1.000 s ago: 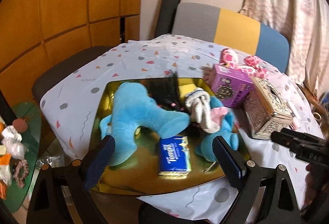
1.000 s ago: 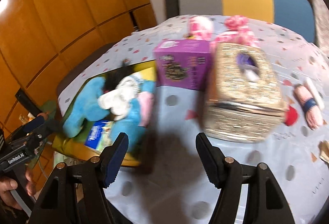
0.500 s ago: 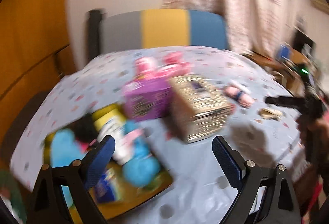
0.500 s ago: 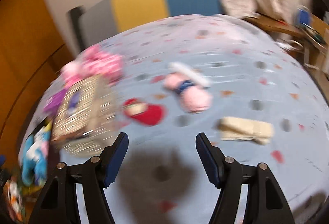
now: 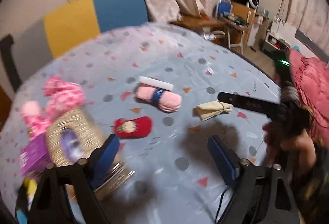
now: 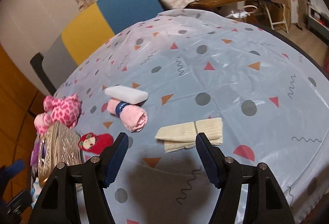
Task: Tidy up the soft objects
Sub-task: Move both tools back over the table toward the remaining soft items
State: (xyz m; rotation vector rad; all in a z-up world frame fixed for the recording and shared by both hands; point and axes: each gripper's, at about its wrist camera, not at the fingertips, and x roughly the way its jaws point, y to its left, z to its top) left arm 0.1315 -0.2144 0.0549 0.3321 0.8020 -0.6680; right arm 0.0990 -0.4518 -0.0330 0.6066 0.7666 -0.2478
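Note:
On the patterned tablecloth lie a folded cream cloth (image 6: 191, 133) (image 5: 212, 112), a rolled pink towel with a blue band (image 6: 128, 114) (image 5: 159, 98), a white sponge block (image 6: 126, 95) (image 5: 156, 83), a red strawberry pouch (image 6: 95, 142) (image 5: 133, 126) and a pink spotted plush (image 6: 61, 111) (image 5: 59, 96). My right gripper (image 6: 161, 159) is open and empty, just in front of the cream cloth. My left gripper (image 5: 164, 156) is open and empty, above bare cloth near the red pouch. The right gripper's finger (image 5: 250, 103) shows beside the cream cloth.
A silver tissue box (image 5: 76, 137) (image 6: 55, 152) and a purple box (image 5: 34, 155) stand at the left. A yellow, blue and grey chair (image 6: 107, 18) is behind the table. The table edge (image 6: 320, 72) curves at the right, with desks and chairs beyond.
Both grippers have swung right, away from the tray of plush toys toward the table's right half. The cream cloth now lies just ahead of the right gripper. Both stay open.

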